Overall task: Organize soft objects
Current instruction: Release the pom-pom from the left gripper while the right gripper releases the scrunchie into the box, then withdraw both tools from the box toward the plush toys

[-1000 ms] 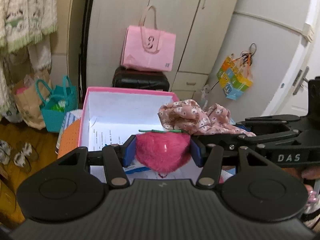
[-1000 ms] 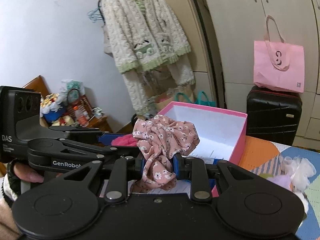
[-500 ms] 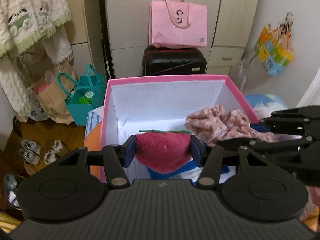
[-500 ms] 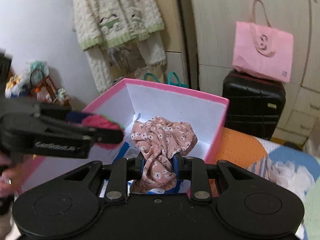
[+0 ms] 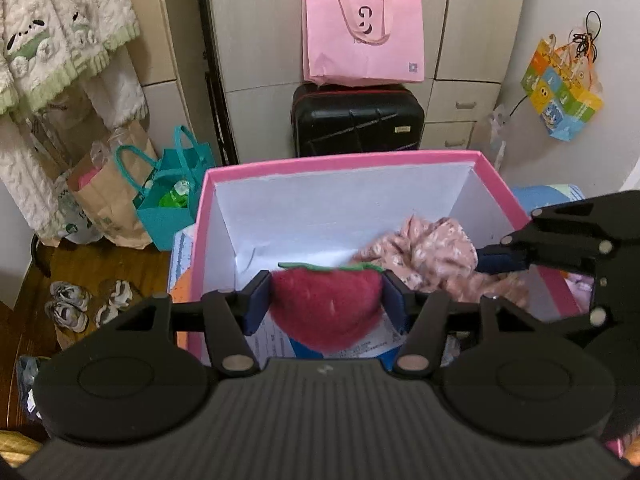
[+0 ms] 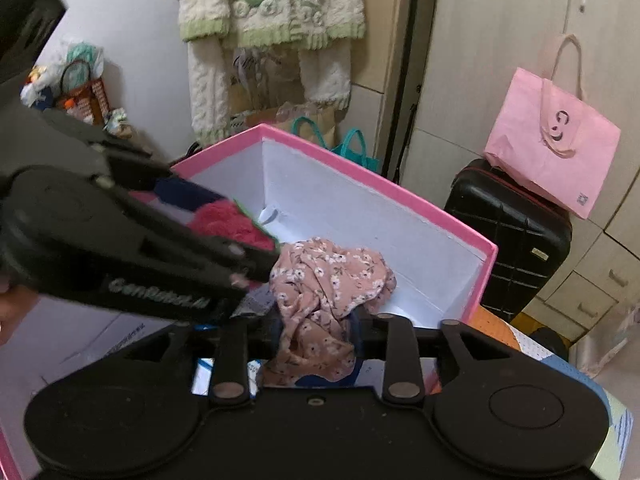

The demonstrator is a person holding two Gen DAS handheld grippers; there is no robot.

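A red fuzzy strawberry plush (image 5: 325,314) with a green top sits between the blue pads of my left gripper (image 5: 327,300). Both pads still press on it while the jaws are opening. It hangs over the open pink box (image 5: 340,162), white inside. The pink floral cloth scrunchie (image 6: 328,280) hangs loosely between the pads of my right gripper (image 6: 316,332), whose jaws are opening, low inside the same box (image 6: 360,176). In the right wrist view the strawberry (image 6: 228,224) is to the left of the cloth. In the left wrist view one of the right fingers (image 5: 496,260) reaches in beside the blurred cloth (image 5: 424,248).
Printed papers lie on the box floor (image 5: 280,340). Behind the box stands a black suitcase (image 5: 356,120) with a pink tote bag (image 5: 364,40) on it. A teal bag (image 5: 172,200), a paper bag and shoes (image 5: 68,308) are on the floor to the left. A fleecy jacket (image 6: 272,0) hangs on the wall.
Both grippers moved forward and down, from in front of the box to over and into it. The right jaws have parted wider around the cloth; the left ones parted slightly.
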